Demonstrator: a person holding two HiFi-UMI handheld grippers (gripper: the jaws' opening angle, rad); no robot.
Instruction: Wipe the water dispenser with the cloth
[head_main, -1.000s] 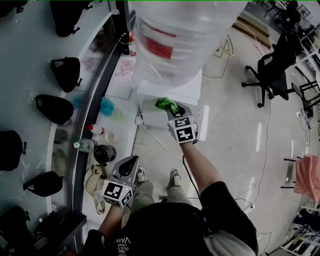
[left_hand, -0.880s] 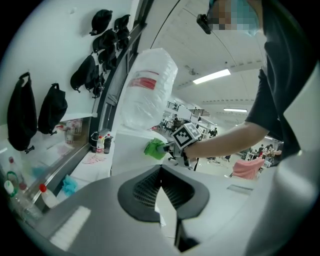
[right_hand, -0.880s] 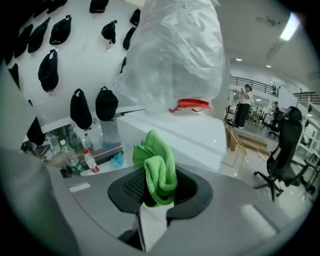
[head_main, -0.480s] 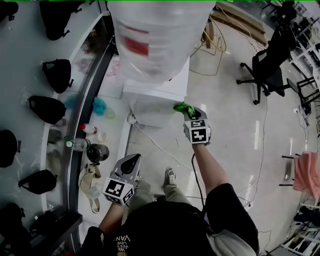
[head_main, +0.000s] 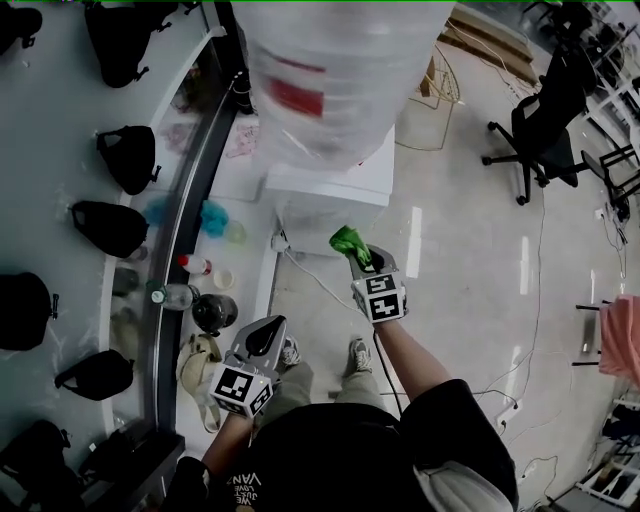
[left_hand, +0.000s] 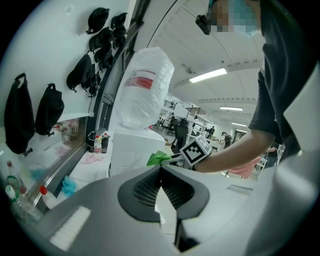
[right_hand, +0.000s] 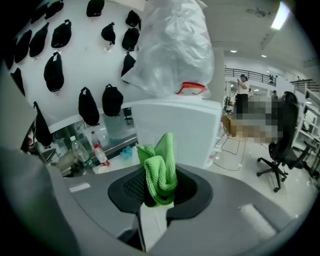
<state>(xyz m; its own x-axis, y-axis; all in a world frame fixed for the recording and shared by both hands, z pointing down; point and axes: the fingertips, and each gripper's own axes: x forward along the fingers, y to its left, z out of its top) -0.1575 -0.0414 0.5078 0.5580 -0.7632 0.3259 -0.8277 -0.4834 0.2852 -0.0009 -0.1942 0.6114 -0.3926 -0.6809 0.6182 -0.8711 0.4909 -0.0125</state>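
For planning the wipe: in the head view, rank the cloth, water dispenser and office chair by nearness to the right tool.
1. Cloth: held in the right tool.
2. Water dispenser: just ahead of it.
3. Office chair: far off, upper right.

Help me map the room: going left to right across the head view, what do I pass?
Black bags → bottles → dispenser → office chair → pink fabric.
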